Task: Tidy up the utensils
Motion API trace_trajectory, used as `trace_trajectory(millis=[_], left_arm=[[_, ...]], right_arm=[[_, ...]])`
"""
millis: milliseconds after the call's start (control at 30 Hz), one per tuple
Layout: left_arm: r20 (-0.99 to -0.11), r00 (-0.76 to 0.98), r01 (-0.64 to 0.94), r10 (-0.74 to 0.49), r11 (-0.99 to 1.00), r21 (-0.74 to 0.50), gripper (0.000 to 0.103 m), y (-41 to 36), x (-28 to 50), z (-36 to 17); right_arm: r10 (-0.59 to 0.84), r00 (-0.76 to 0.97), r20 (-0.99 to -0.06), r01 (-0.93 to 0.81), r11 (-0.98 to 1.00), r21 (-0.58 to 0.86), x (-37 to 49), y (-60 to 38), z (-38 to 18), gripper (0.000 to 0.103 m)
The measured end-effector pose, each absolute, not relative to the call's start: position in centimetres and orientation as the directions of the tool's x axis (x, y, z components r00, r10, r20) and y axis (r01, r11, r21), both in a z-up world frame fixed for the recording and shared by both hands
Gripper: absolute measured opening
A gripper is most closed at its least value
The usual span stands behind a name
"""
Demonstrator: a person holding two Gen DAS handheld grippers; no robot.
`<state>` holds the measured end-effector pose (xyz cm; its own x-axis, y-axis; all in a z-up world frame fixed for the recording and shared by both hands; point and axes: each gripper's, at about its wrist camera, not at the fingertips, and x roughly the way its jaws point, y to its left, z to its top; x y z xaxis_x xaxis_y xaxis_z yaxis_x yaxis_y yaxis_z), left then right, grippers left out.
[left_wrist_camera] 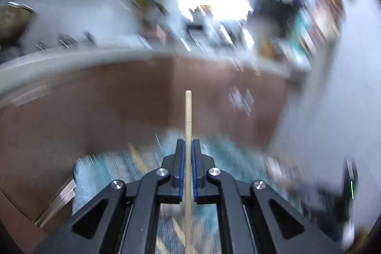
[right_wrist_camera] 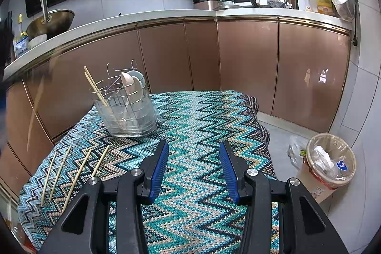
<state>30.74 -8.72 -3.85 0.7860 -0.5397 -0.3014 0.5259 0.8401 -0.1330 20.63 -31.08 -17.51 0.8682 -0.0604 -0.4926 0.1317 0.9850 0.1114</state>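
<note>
My left gripper (left_wrist_camera: pixel 188 143) is shut on a pale wooden chopstick (left_wrist_camera: pixel 188 116) that sticks straight out past the fingertips; the left wrist view is heavily motion-blurred. My right gripper (right_wrist_camera: pixel 193 146) is open and empty above the zigzag-patterned cloth (right_wrist_camera: pixel 197 116). A clear utensil holder with a wire rack (right_wrist_camera: pixel 128 108) stands on the cloth at the far left, holding two chopsticks (right_wrist_camera: pixel 94 85) and pale spoons (right_wrist_camera: pixel 133 85). Several loose chopsticks (right_wrist_camera: pixel 71 170) lie on the cloth at the left, beside my right gripper.
Brown cabinet doors (right_wrist_camera: pixel 250 63) under a white counter (right_wrist_camera: pixel 166 16) run behind the table. A lined waste bin (right_wrist_camera: pixel 329 158) stands on the floor to the right. A wok (right_wrist_camera: pixel 51 20) and kitchen appliances sit on the counter.
</note>
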Motion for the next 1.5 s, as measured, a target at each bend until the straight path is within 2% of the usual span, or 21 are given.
trace_trajectory(millis=[100, 233, 333, 567, 667, 733, 767, 800, 933, 1033, 1300, 1500], left_arm=[[-0.144, 0.893, 0.388, -0.427, 0.890, -0.238, 0.004, -9.0, 32.8, -2.7], [-0.030, 0.958, 0.263, -0.285, 0.917, -0.300, 0.004, -10.5, 34.7, -4.0], [-0.001, 0.974, 0.219, -0.228, 0.935, -0.280, 0.004, -12.3, 36.0, -5.7], [0.000, 0.991, 0.131, -0.135, 0.966, -0.221, 0.005, -15.6, 36.5, -10.8], [-0.030, 0.991, 0.118, -0.127, 0.970, -0.212, 0.007, -15.7, 36.0, -12.3], [-0.051, 0.989, 0.123, -0.137, 0.968, -0.219, 0.017, -15.4, 35.7, -12.4], [-0.065, 0.986, 0.134, -0.152, 0.965, -0.227, 0.028, -15.1, 35.5, -12.3], [-0.078, 0.984, 0.139, -0.161, 0.963, -0.229, 0.032, -14.8, 35.3, -12.1], [-0.106, 0.978, 0.154, -0.182, 0.961, -0.231, 0.032, -13.1, 33.4, -10.9], [-0.161, 0.970, 0.142, -0.181, 0.964, -0.226, 0.033, -10.6, 31.8, -9.4], [-0.399, 0.896, 0.145, -0.198, 0.976, -0.160, 0.032, -3.3, 27.9, -8.4], [-0.557, 0.799, 0.153, -0.226, 0.972, -0.176, 0.032, 2.1, 25.7, -10.3]], right_arm=[[-0.065, 0.871, -0.487, 0.139, 0.983, 0.118, 20.9, -31.6, -17.5, 0.044], [-0.082, 0.874, -0.480, 0.164, 0.978, 0.132, 21.2, -33.2, -17.5, 0.045], [-0.091, 0.875, -0.476, 0.177, 0.975, 0.138, 21.4, -34.1, -17.6, 0.045], [-0.086, 0.870, -0.486, 0.186, 0.969, 0.161, 22.5, -35.6, -18.8, 0.046], [-0.078, 0.869, -0.488, 0.184, 0.968, 0.171, 22.7, -35.9, -19.2, 0.046], [-0.075, 0.871, -0.486, 0.181, 0.968, 0.175, 22.7, -35.9, -19.2, 0.046], [-0.074, 0.872, -0.484, 0.179, 0.968, 0.174, 22.6, -35.8, -19.1, 0.046], [-0.072, 0.873, -0.483, 0.177, 0.969, 0.174, 22.6, -35.8, -19.0, 0.046], [-0.061, 0.879, -0.474, 0.161, 0.972, 0.173, 22.0, -34.9, -18.4, 0.046], [-0.045, 0.879, -0.475, 0.141, 0.976, 0.169, 21.7, -34.0, -17.8, 0.046], [0.024, 0.884, -0.467, 0.054, 0.987, 0.153, 20.6, -29.8, -15.7, 0.046], [0.092, 0.862, -0.498, -0.026, 0.990, 0.139, 20.6, -25.8, -14.8, 0.046]])
